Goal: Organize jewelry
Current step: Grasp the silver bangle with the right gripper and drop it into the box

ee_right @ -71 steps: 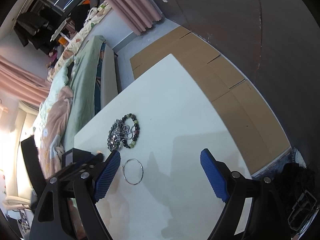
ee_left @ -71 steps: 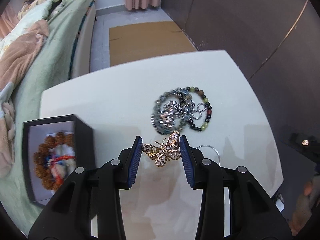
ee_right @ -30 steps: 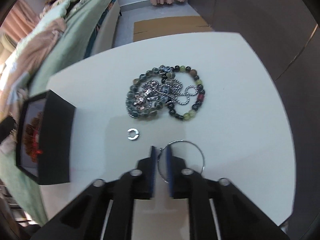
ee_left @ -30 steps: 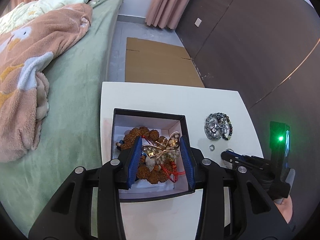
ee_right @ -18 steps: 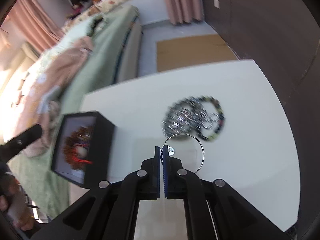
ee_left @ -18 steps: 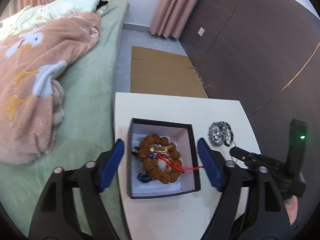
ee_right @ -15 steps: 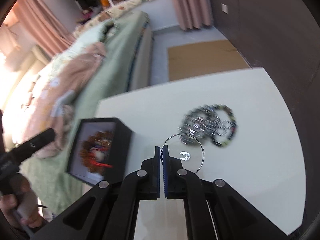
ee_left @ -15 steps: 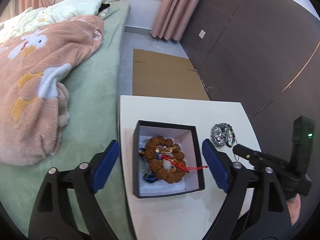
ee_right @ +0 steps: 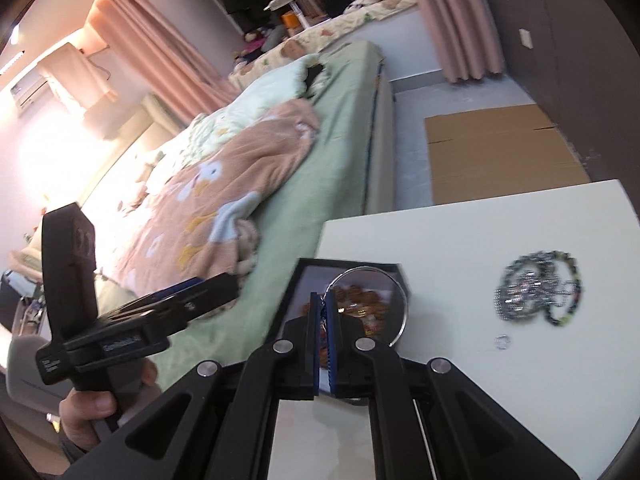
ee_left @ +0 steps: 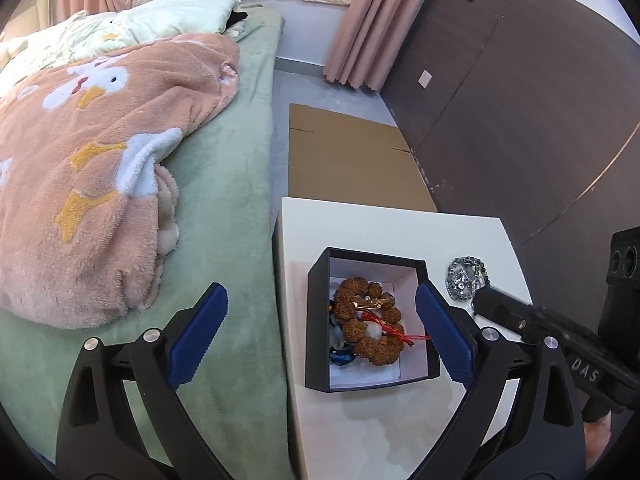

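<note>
Above the black box point(ee_left: 316, 320) at the worktop point(ee_left: 384, 236) edge by the bed point(ee_left: 224, 216), left gripper point(ee_left: 320, 324) has its blue fingers point(ee_left: 198, 330) spread wide, holding nothing; 2.4 s ago they pinched the butterfly brooch, which now lies gold on the brown bead bracelet point(ee_left: 368, 330) inside the box. Since 0.5 s ago the left gripper has pulled back a bit higher. Right gripper point(ee_right: 325, 342) fingers are pressed together on the silver hoop point(ee_right: 368, 304), pinching its rim; 2.4 s ago they were spread with the hoop flat on the worktop. Hoop now hangs lifted over the box's near right corner. Bead-and-chain pile point(ee_right: 538, 286) and small ring point(ee_right: 501, 341) lie on the worktop, well right of the box. Writing: "DAS" reads on the right gripper body in the left view; the label on the left gripper is too blurred.
</note>
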`<state>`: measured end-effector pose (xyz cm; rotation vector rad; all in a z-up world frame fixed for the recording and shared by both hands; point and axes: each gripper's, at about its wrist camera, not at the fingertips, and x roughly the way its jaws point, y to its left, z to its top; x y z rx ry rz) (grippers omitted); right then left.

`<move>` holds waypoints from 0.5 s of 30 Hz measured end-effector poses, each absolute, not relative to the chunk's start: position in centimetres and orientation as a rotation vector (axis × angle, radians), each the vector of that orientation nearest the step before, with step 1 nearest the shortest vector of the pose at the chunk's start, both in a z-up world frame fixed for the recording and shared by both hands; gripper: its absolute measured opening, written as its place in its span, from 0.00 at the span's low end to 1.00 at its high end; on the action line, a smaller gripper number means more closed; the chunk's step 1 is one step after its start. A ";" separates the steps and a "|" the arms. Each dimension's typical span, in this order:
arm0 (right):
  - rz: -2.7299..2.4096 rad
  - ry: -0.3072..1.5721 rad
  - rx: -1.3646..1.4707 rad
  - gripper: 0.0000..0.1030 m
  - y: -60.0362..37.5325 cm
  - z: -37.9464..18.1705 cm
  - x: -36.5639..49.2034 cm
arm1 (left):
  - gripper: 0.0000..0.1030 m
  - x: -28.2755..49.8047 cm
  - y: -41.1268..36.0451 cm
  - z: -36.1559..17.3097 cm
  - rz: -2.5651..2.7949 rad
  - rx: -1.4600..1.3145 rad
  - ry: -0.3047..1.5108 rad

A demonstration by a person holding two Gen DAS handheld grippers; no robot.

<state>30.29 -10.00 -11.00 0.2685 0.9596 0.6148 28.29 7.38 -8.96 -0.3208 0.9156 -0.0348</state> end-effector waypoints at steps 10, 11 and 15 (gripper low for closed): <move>0.548 0.936 0.326 0.70 -12.9 -10.7 30.1 | 0.92 28.5 7.4 -8.8 -0.039 -0.348 0.916; 0.539 0.931 0.327 0.70 -13.4 -10.6 30.0 | 0.92 28.6 7.2 -8.8 -0.043 -0.347 0.917; 0.505 0.940 0.334 0.70 -15.6 -10.6 29.8 | 0.92 28.8 5.8 -8.5 -0.064 -0.331 0.918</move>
